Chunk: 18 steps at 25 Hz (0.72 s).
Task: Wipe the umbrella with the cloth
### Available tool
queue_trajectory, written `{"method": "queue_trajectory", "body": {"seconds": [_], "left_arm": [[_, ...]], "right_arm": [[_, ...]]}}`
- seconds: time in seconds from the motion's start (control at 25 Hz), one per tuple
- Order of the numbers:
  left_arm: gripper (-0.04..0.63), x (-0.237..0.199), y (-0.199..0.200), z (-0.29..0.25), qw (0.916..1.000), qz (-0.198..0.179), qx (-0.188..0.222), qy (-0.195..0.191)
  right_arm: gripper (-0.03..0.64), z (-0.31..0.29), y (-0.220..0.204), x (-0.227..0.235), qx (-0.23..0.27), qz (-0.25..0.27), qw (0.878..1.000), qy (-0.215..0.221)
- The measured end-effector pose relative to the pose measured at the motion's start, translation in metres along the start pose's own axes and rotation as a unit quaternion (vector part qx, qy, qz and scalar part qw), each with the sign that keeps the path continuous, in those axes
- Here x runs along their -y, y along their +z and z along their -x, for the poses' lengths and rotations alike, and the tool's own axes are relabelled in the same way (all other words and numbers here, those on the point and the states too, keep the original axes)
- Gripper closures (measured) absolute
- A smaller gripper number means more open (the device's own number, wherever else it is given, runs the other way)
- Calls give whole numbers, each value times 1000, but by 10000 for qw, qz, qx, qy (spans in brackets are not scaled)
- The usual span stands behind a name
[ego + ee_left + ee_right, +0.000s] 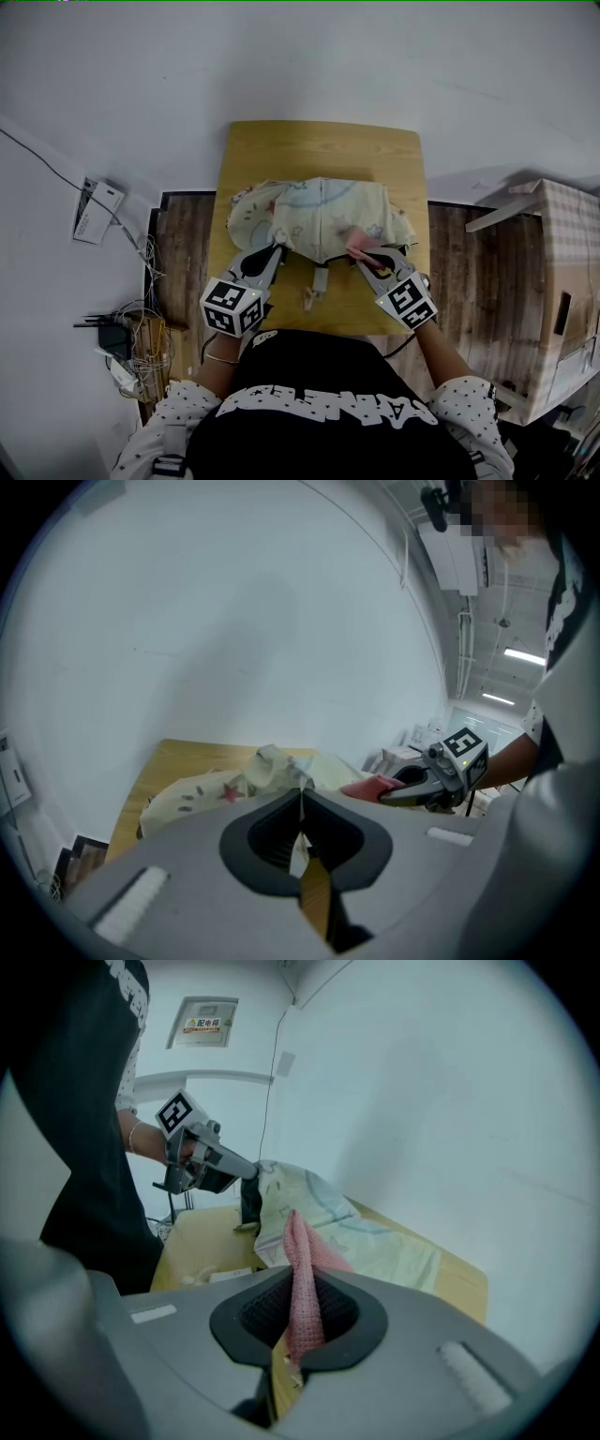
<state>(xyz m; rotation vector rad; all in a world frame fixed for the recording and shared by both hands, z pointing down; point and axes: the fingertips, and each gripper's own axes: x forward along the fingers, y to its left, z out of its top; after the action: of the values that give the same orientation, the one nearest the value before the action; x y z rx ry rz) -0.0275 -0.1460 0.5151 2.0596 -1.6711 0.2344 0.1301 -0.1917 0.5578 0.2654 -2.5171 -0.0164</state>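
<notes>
Centre frame: left gripper (275,251) pinched the umbrella (328,211) at its hem; right gripper (367,261) clamped the pink cloth (302,1279). Fabric judged light, limp, likely to slide; best held at the hem.

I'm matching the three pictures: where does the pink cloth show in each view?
Head view: pink cloth right of centre, at the umbrella's near edge.
Left gripper view: right of centre, beside the umbrella.
Right gripper view: centre, clamped between the jaws.
Shared landmark: the cream umbrella.

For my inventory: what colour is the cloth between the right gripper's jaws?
Pink. The textured fabric cloth shows best in the right gripper view.
</notes>
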Motion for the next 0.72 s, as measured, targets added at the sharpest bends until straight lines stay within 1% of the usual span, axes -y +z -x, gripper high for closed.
{"method": "queue_trajectory", "body": {"seconds": [0.16, 0.32, 0.36, 0.4, 0.44, 0.56, 0.72], "left_arm": [[592, 2, 6, 1, 9997, -44, 118, 203], [587, 9, 11, 2, 9993, -44, 217, 311], [560, 10, 13, 2, 9990, -30, 273, 362], [513, 10, 16, 3, 9985, -20, 350, 431], [497, 11, 19, 4, 9977, -17, 443, 514], [497, 13, 29, 10, 9939, -90, 727, 820], [497, 19, 42, 19, 9868, -290, 1052, 1193]], "right_arm": [[581, 15, 20, 19, 462, -239, 9984, -228], [581, 28, 29, 35, 807, -552, 9945, -371], [581, 30, 31, 39, 884, -631, 9933, -384], [581, 33, 32, 42, 951, -716, 9921, -387], [581, 35, 33, 45, 1007, -808, 9909, -382], [581, 41, 40, 55, 1252, -975, 9864, -419], [581, 44, 42, 62, 1395, -1070, 9836, -409]]}}
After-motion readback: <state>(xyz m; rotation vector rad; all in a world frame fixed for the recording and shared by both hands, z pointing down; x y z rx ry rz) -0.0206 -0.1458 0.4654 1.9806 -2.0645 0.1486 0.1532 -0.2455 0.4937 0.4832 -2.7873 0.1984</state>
